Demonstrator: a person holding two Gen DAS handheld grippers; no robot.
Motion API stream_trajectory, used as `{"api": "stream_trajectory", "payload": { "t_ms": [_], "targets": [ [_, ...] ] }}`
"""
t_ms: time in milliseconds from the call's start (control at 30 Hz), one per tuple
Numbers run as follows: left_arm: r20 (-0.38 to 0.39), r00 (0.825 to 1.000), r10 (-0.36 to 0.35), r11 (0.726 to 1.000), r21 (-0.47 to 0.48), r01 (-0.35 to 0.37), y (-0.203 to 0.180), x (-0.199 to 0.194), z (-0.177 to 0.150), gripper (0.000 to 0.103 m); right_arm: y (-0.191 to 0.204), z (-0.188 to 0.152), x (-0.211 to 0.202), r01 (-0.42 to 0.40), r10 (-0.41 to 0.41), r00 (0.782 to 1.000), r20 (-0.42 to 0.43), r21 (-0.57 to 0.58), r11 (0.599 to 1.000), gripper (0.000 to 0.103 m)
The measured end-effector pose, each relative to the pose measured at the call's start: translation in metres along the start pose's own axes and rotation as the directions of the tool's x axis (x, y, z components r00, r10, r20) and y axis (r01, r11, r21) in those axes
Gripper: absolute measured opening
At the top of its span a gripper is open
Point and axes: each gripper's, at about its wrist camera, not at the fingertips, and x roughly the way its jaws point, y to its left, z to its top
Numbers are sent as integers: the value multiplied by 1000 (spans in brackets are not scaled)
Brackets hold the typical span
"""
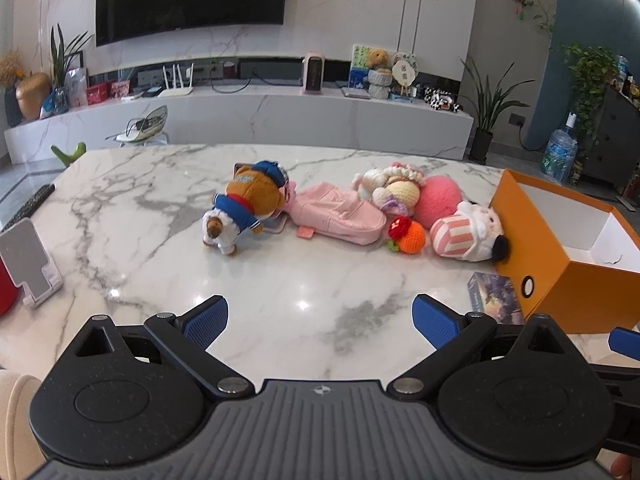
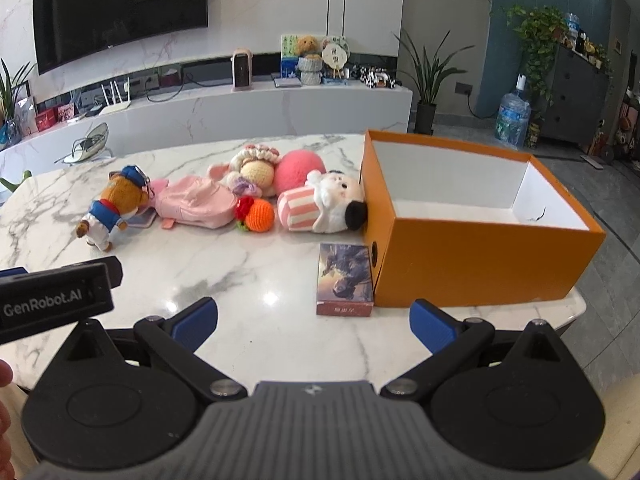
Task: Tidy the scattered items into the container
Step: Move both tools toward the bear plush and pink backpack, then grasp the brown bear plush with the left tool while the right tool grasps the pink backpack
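An open orange box with a white inside stands on the marble table at the right; it also shows in the left wrist view. To its left lie a striped pink-and-white plush, a pink ball, a crocheted doll, an orange crocheted fruit, a pink bag and a brown bear in blue. A card box lies against the orange box. My left gripper and right gripper are both open and empty, near the table's front edge.
A phone stand and a red object sit at the table's left edge, with a remote beyond. The left gripper's body shows at the left of the right wrist view. A TV bench stands behind the table.
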Motion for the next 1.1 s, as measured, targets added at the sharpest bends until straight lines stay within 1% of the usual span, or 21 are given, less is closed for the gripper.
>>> {"api": "stream_trajectory", "payload": {
  "t_ms": [267, 533, 733, 933, 1033, 1100],
  "targets": [
    [-54, 998, 13, 1000, 5, -13, 3, 21, -3, 103, 6, -3, 23, -19, 18, 999, -51, -15, 1000, 103],
    [-93, 994, 51, 999, 20, -49, 10, 48, -6, 103, 17, -2, 51, -68, 64, 994, -91, -38, 997, 103],
    [-128, 989, 75, 997, 14, -74, 23, 76, -6, 103, 32, 1, 79, -120, 110, 987, -114, -85, 989, 103],
    [-90, 991, 101, 994, 41, -98, 39, 104, 9, 103, 54, 17, 111, -172, 161, 984, -71, -192, 966, 103],
    [-58, 988, 146, 987, 75, -141, 48, 120, 20, 103, 67, 30, 129, -202, 198, 979, -41, -250, 947, 102],
    [-36, 983, 179, 980, 100, -175, 53, 131, 27, 103, 73, 41, 142, -226, 228, 973, -24, -260, 939, 102]
  ]
}}
